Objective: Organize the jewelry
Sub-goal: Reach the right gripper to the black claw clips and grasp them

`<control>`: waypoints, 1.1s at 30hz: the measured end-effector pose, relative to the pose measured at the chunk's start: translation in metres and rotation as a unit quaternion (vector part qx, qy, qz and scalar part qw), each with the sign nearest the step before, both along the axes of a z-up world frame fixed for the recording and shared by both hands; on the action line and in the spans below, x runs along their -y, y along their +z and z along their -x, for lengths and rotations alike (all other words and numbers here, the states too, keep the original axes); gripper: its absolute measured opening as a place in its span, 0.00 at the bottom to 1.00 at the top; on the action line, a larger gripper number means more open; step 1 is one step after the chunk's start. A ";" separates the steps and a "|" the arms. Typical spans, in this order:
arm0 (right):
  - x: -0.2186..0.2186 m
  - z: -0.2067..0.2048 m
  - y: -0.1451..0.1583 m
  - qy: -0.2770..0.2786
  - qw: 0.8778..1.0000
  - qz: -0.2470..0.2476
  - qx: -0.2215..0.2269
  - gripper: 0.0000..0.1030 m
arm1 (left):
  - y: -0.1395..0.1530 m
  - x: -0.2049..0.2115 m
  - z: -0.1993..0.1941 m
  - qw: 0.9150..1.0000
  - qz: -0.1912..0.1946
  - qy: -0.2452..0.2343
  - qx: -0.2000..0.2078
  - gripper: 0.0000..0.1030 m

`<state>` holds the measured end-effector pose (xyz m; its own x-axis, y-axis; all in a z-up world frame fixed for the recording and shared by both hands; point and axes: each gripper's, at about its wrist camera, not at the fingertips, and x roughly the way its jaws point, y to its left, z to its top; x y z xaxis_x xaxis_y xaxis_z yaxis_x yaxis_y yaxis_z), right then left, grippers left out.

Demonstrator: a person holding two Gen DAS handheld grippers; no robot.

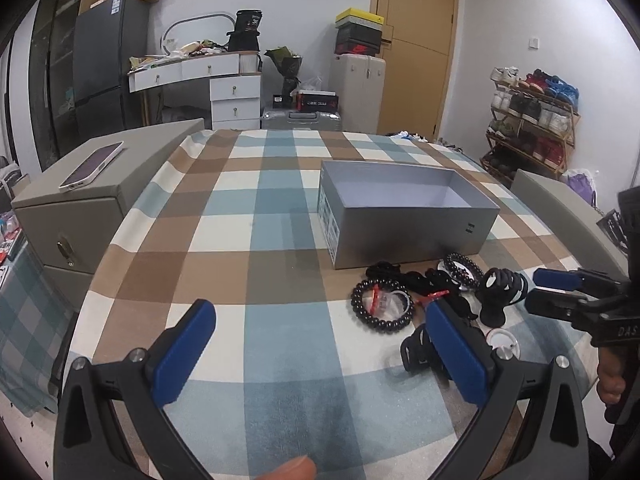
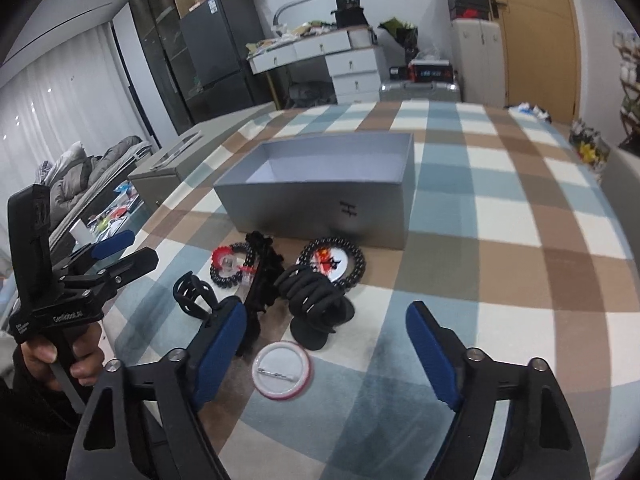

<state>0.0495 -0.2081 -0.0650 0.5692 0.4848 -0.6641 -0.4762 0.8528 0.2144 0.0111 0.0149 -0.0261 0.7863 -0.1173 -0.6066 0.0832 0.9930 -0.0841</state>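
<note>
On the plaid tablecloth (image 1: 280,208), bracelets (image 1: 382,306) lie beside a grey box (image 1: 404,224); both claws gape, holding nothing.

The wide-spread left hand-held gripper (image 1: 320,354) hangs over bare checked cloth on the table (image 1: 256,216), with open room ahead and to its left up to the grey cabinet (image 1: 80,216) at the table's edge. To its right, a cluster blocks the way: a black bead bracelet (image 1: 380,306), a black spiral hair tie on a stand (image 1: 500,288) and a white round badge (image 2: 283,370). Behind them the open grey rectangular box (image 2: 320,208) walls off the far side. The right hand-held gripper (image 2: 326,352), also spread, has bare cloth to its right.
</note>
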 end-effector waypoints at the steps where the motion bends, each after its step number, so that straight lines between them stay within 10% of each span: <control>1: -0.001 -0.003 -0.003 0.004 1.000 -0.004 -0.009 0.71 | 0.000 0.002 0.001 1.000 -0.004 -0.003 0.000 0.99; 25: -0.022 -0.018 -0.017 0.017 0.999 0.029 -0.025 0.37 | -0.016 0.045 -0.003 0.994 -0.010 -0.099 -0.054 0.99; 33: -0.009 0.003 0.008 0.001 0.999 0.016 0.035 0.30 | -0.023 0.055 -0.012 0.992 -0.018 -0.101 -0.072 0.99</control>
<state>0.0465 -0.1992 -0.0565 0.6131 0.4653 -0.6384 -0.4910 0.8576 0.1535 0.0232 -0.0406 -0.0490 0.6543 -0.2405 -0.7170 0.2708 0.9597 -0.0748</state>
